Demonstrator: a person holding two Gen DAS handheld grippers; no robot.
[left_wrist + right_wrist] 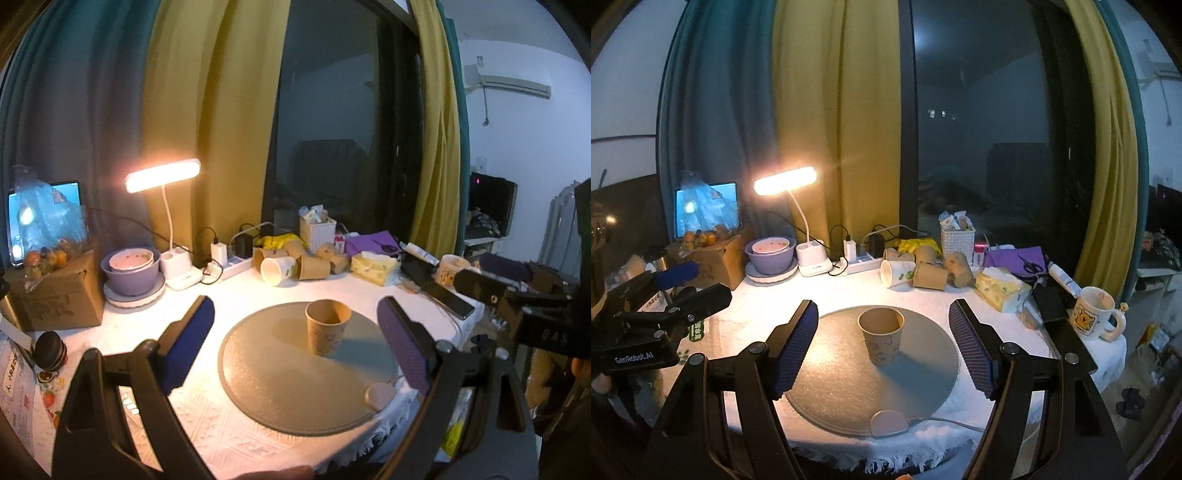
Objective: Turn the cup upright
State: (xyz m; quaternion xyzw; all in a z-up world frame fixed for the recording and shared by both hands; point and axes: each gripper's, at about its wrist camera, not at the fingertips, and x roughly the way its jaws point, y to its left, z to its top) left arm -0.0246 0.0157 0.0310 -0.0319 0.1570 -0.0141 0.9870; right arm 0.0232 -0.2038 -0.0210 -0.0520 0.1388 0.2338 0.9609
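A brown paper cup (327, 326) stands upright, mouth up, on a round grey mat (295, 391); it also shows in the right wrist view (881, 336) on the mat (849, 384). My left gripper (295, 314) is open and empty, held back from the cup with blue pads either side of it. My right gripper (882, 317) is open and empty, also short of the cup. The right gripper's body shows at the right edge of the left wrist view (517, 302); the left gripper's body shows at the left of the right wrist view (661, 306).
Several paper cups (923, 271) lie on their sides at the back. A lit desk lamp (786, 181), purple bowls (772, 254), power strip (864, 262), tissue pack (1001, 288), white mug (1093, 314) and cardboard box (716, 258) ring the white-clothed table (768, 291). A pink puck (888, 422) sits on the mat's near edge.
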